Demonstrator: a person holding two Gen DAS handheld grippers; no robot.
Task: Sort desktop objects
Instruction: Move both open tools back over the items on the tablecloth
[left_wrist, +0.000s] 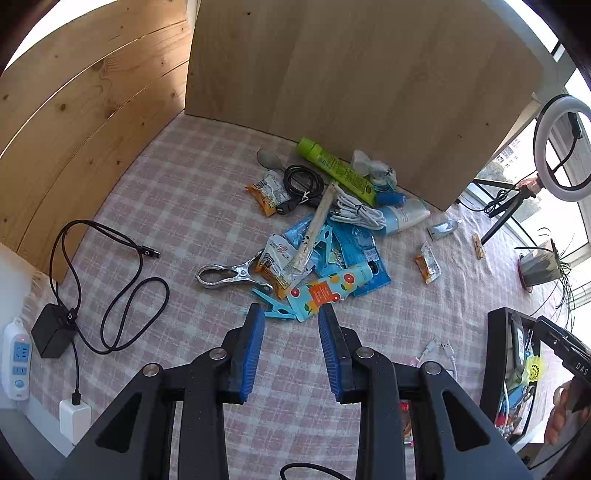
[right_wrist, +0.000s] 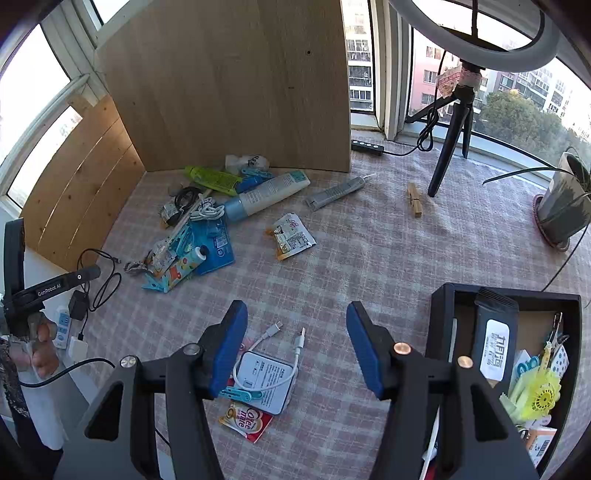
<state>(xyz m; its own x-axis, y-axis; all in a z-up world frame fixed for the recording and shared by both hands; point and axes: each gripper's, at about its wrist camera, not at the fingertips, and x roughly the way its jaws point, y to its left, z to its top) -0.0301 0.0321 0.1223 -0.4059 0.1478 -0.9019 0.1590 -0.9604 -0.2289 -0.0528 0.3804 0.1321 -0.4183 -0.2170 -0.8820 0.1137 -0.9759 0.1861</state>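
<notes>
A pile of small items lies on the checked cloth: a fruit-print tube (left_wrist: 328, 290), a metal clamp (left_wrist: 229, 275), a blue clothes peg (left_wrist: 275, 308), a green tube (left_wrist: 334, 168), a white cable (left_wrist: 356, 212) and snack sachets. My left gripper (left_wrist: 291, 314) hangs open just in front of the pile, nothing between its blue pads. My right gripper (right_wrist: 295, 308) is open and holds nothing. It hovers over a white power bank (right_wrist: 267, 380) with a short cable, beside a black box (right_wrist: 443, 306) that holds several items.
Wooden boards (left_wrist: 332, 66) wall the back and left. A black charger and cable (left_wrist: 55, 328) and a power strip (left_wrist: 16, 358) lie at the left edge. At the right are a ring-light tripod (right_wrist: 448, 147), a potted plant (right_wrist: 561, 210), a wooden peg (right_wrist: 415, 205) and a grey tube (right_wrist: 334, 192).
</notes>
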